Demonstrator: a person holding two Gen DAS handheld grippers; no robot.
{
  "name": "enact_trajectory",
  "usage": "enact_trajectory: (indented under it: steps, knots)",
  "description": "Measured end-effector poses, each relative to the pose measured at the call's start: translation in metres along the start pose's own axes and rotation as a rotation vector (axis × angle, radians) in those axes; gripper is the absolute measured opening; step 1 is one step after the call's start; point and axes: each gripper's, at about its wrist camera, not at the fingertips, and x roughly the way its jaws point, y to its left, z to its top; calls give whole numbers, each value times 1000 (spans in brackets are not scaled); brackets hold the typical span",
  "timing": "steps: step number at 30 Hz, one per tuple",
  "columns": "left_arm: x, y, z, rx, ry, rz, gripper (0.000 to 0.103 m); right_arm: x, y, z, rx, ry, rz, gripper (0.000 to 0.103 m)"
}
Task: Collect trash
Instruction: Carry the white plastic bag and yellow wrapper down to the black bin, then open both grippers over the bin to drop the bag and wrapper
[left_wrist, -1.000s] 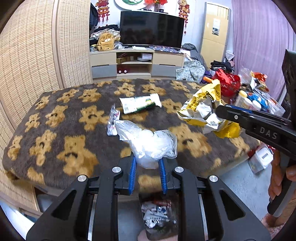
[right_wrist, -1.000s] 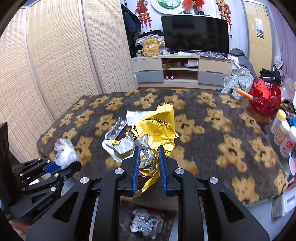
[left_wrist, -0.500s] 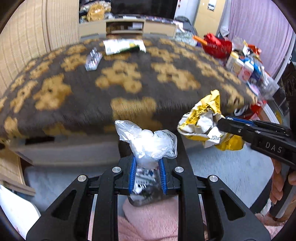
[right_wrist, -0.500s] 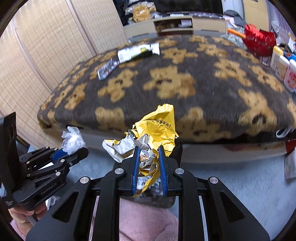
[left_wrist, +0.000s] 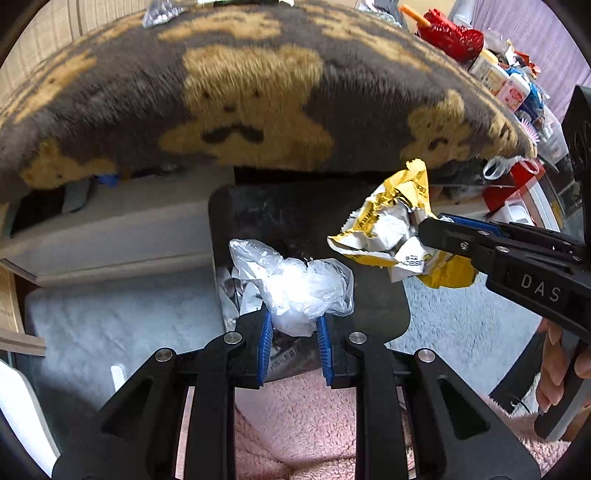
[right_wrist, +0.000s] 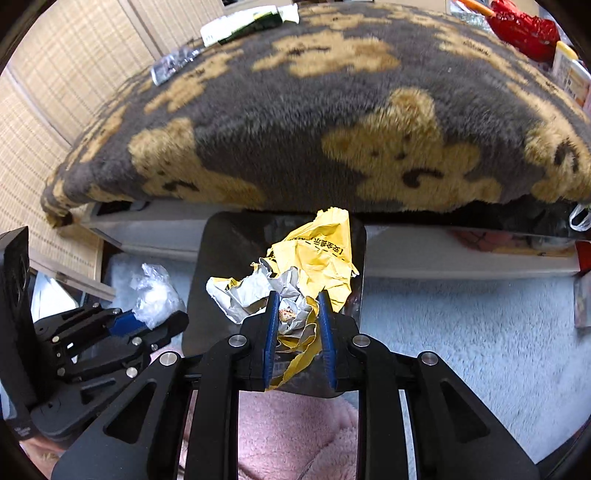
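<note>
Below the edge of the bear-patterned blanket (right_wrist: 295, 122), a black bin (left_wrist: 258, 221) is seen. Above it, a yellow wrapper (right_wrist: 314, 266) sits between the right gripper (right_wrist: 297, 325)'s opening jaws, perhaps loosening; a clear plastic bag (left_wrist: 299, 288) is clamped in the left gripper (left_wrist: 293, 343).

Between the jaws of the left gripper (left_wrist: 294, 334) sits a crumpled plastic bag (left_wrist: 295, 288), directly over the open bin (left_wrist: 373, 306) that stands on the floor rug (left_wrist: 110, 325). To the right of those jaws, the right gripper (right_wrist: 297, 325) has a crumpled wrapper (right_wrist: 314, 266) between its opening jaws, above the same bin. Ahead of both pairs of jaws lies the blanket-covered bed (right_wrist: 295, 122), with two wrappers (right_wrist: 251, 22) at its far side.
</note>
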Motion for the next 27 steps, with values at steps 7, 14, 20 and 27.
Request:
enact_trajectory:
  steps: [7, 14, 20, 27]
  knots:
    - [15, 6, 4, -29, 27, -29, 33, 16, -2, 9, 24, 14, -10, 43]
    - [14, 8, 8, -27, 14, -10, 66, 16, -5, 15, 37, -5, -32, 76]
    - [-5, 13, 14, -32, -29, 35, 91, 4, -3, 23, 10, -33, -74, 98]
    - [-42, 18, 28, -29, -111, 74, 95, -18, -1, 35, 6, -78, -64, 99]
